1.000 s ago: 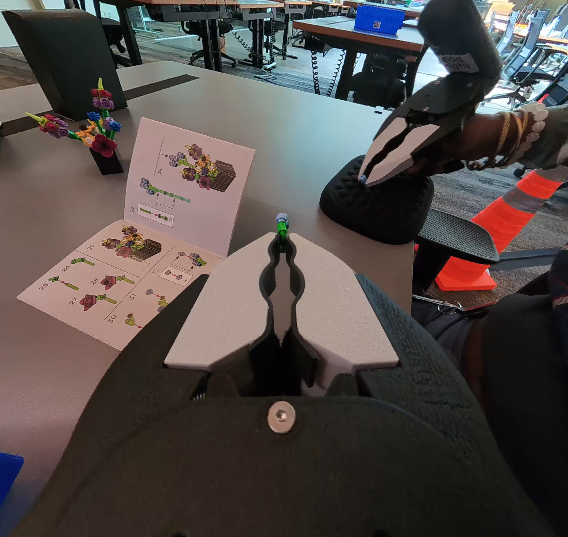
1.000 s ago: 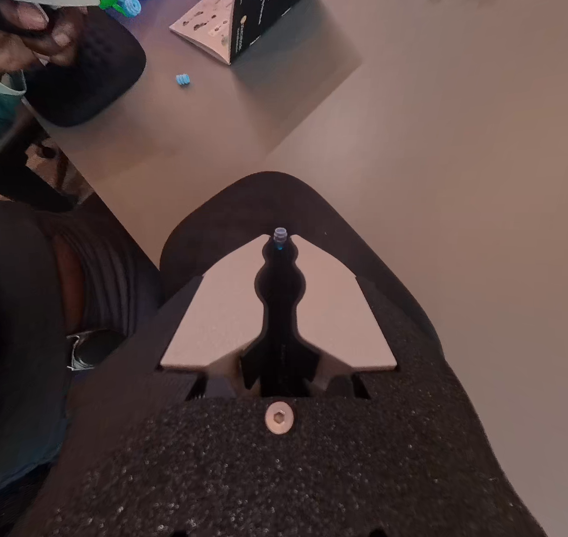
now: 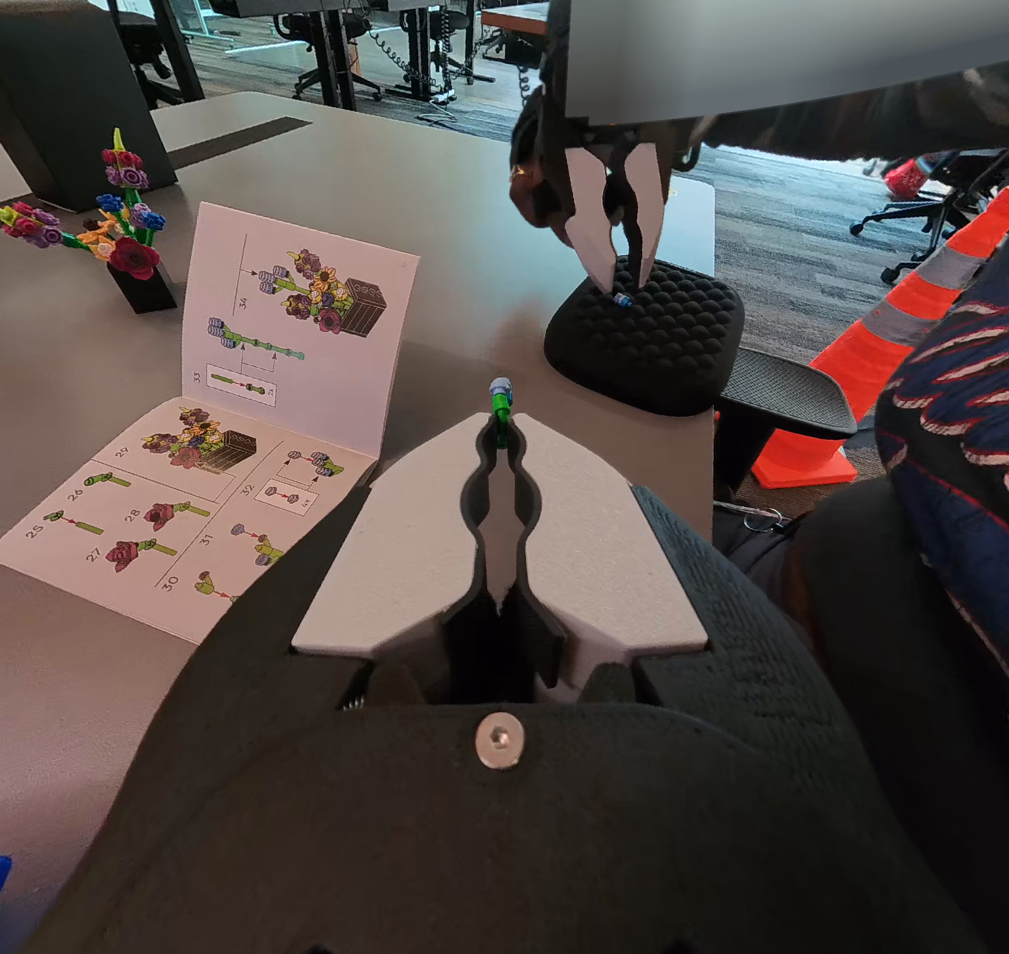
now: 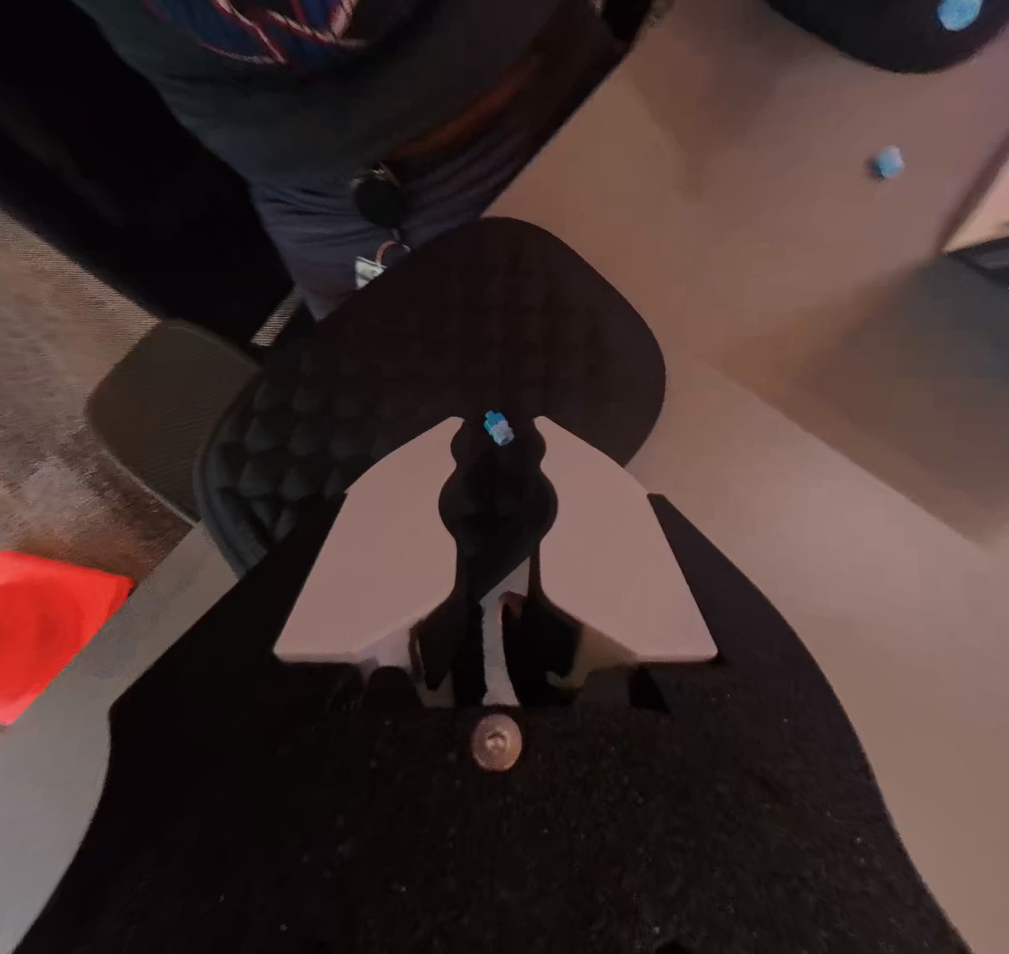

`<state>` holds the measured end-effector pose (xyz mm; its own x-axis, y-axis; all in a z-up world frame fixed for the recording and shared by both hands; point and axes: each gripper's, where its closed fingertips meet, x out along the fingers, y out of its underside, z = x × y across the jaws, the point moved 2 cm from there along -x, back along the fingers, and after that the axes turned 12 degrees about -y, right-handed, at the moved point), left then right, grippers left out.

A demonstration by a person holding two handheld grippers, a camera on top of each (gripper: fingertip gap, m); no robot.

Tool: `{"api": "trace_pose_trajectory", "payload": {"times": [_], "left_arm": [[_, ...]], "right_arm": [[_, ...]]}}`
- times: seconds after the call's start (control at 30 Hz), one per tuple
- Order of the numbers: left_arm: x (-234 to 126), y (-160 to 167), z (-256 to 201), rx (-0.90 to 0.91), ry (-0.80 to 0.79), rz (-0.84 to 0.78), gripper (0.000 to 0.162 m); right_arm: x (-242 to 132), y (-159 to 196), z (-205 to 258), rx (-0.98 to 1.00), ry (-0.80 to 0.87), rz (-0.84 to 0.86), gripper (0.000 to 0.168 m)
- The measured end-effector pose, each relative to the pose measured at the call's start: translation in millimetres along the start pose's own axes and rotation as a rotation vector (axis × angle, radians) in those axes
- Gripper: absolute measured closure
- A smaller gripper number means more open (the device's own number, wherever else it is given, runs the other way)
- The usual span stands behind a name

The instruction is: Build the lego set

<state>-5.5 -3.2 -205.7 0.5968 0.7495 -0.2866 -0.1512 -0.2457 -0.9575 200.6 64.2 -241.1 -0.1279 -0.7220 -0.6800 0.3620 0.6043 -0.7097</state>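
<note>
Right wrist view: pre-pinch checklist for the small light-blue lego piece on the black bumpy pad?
1. Small light-blue lego piece sits between the right gripper fingertips: ok.
2. Right jaws open: ok.
3. Piece orientation suits a clean pinch: cannot tell, blurred.
4. Left gripper shut on the green lego stem with a blue top: ok.
5. Black bumpy pad fully on the grey table: not ok, it overhangs the edge.
6. Open paper instruction booklet in view: ok.
</note>
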Motion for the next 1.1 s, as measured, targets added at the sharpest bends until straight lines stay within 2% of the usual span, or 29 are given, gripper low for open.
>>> {"api": "trace_pose_trajectory", "payload": {"times": [0.27, 0.4, 0.5, 0.7, 0.9, 1.03, 1.1], "left_arm": [[5, 5, 3, -0.029, -0.003, 0.059, 0.159], [4, 4, 3, -0.037, 0.008, 0.054, 0.159], [2, 2, 5, -0.073, 0.021, 0.037, 0.159], [1, 0, 6, -0.069, 0.006, 0.025, 0.159], [8, 9, 5, -0.005, -0.056, 0.124, 0.159], [8, 10, -5, 0.033, 0.009, 0.167, 0.159], [5, 10, -9, 0.05, 0.04, 0.165, 0.159]], "right_arm": [[9, 5, -2, -0.1, -0.083, -0.079, 0.151], [11, 5, -2, -0.112, -0.003, -0.17, 0.152], [11, 5, -2, -0.116, 0.07, -0.19, 0.16], [7, 3, -2, 0.042, 0.248, -0.218, 0.16], [-9, -47, -31, 0.307, 0.609, -0.377, 0.16], [6, -94, -69, 0.366, 0.651, -0.469, 0.161], [14, -107, -91, 0.362, 0.654, -0.454, 0.161]]}}
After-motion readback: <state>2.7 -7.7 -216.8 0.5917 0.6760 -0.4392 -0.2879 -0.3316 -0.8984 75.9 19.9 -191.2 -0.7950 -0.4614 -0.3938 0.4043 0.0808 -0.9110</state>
